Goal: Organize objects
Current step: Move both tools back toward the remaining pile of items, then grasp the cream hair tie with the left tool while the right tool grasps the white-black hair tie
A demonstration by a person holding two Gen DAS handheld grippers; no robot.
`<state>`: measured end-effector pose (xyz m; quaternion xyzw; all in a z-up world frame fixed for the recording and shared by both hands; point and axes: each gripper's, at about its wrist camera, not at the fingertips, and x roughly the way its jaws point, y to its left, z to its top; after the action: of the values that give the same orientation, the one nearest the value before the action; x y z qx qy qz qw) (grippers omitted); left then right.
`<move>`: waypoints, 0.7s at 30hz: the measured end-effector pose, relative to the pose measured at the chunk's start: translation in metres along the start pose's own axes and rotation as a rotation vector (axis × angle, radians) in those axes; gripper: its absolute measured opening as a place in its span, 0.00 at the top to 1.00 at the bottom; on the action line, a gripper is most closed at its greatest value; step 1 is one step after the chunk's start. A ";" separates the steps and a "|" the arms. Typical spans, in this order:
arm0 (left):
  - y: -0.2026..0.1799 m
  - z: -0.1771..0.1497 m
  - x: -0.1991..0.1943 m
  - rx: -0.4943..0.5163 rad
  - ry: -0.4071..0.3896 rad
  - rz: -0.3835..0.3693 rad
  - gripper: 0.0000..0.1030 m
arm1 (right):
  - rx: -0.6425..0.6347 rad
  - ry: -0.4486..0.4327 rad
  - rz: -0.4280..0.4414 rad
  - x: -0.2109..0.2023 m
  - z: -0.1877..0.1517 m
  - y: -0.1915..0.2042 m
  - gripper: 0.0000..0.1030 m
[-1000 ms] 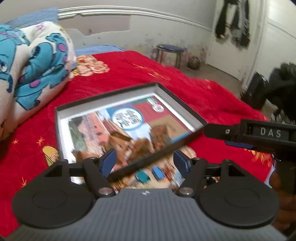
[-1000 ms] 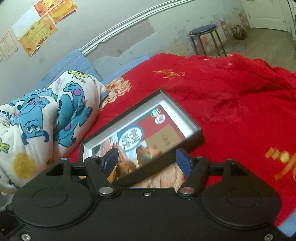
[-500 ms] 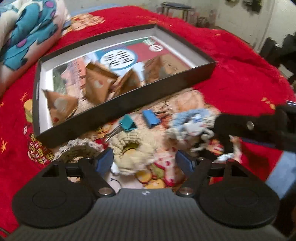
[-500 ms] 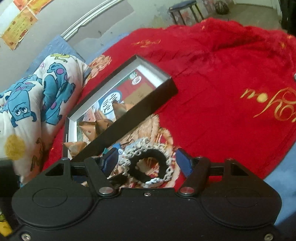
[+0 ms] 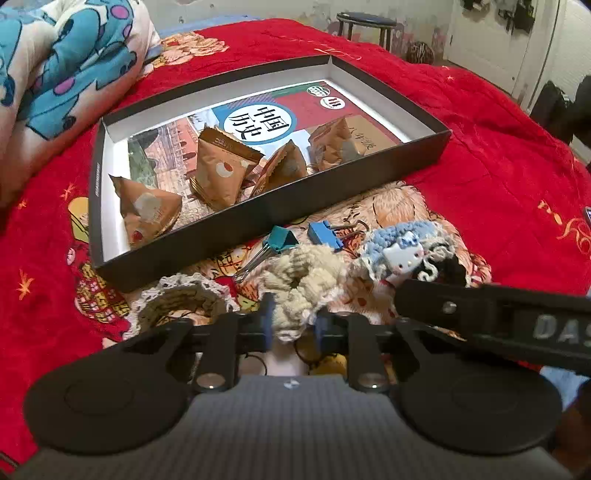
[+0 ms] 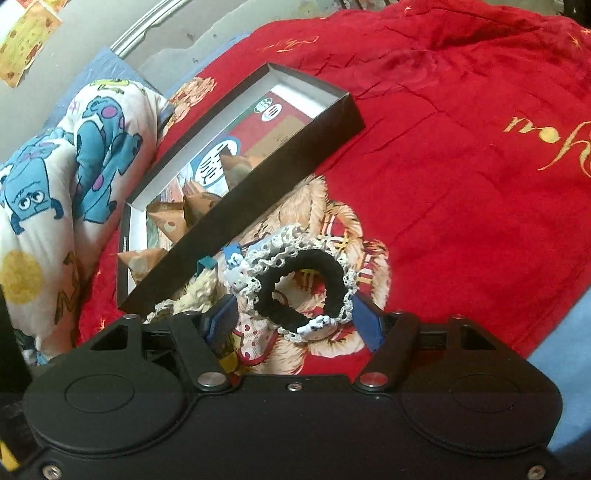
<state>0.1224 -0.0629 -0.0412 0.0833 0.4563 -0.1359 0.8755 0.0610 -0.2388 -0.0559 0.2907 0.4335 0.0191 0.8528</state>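
Two claws: left claw (image 5: 291, 325) pinches cream scrunchie (image 5: 306, 280); right claw (image 6: 295, 317) wide, beside box (image 6: 236, 206).

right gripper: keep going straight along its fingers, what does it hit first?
Most likely the black scrunchie with lace trim. It lies on the bedspread between the open fingers of the right gripper, apparently untouched. The dark box sits further on, to the left. Depth is uncertain.

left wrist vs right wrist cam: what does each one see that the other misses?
Left wrist only: the left claw shut on the cream knitted scrunchie, the blue binder clip, the stool. Right wrist only: the open right claw around the black lace-edged scrunchie, the wall papers. Both: the black box of snack packets on the red blanket.
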 end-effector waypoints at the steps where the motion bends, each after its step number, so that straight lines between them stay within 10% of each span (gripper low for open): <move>1: 0.001 0.000 -0.002 -0.006 0.005 0.003 0.82 | -0.005 -0.001 -0.003 0.001 -0.001 0.002 0.34; 21: -0.004 0.002 0.006 -0.136 0.033 -0.040 0.56 | 0.147 -0.050 0.013 0.007 0.000 -0.014 0.40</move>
<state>0.1258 -0.0683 -0.0446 0.0169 0.4803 -0.1207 0.8686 0.0619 -0.2484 -0.0684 0.3557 0.4103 -0.0143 0.8396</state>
